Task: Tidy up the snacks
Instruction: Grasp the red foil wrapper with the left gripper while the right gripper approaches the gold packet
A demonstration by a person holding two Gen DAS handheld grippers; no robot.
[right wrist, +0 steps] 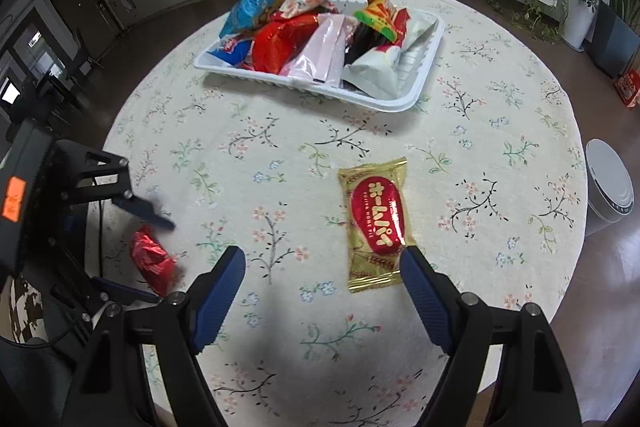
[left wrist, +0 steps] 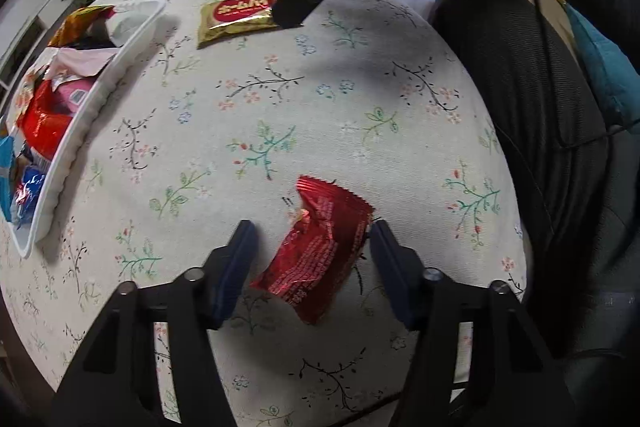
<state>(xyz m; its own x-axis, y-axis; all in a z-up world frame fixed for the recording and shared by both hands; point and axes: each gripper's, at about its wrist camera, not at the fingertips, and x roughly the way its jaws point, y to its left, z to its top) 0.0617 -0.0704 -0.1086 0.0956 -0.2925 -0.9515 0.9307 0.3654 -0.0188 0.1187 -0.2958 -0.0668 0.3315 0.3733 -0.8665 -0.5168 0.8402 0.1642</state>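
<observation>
Left gripper (left wrist: 312,231) jaws apart, straddling red wrapper (left wrist: 320,247) near tabletop (left wrist: 280,99) edge; only the right pad may touch. Right gripper (right wrist: 322,255) jaws apart beside gold packet (right wrist: 376,223), tray (right wrist: 408,99) toward far edge

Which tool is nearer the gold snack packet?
Right. The right tool hovers at the gold snack packet's near end, one finger beside it; the left tool straddles the red wrapper.

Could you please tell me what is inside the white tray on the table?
The white tray holds a heap of snack packets: blue, red, pale pink, white and yellow-green ones. Its floor, and any packets underneath the heap, are covered.
</observation>
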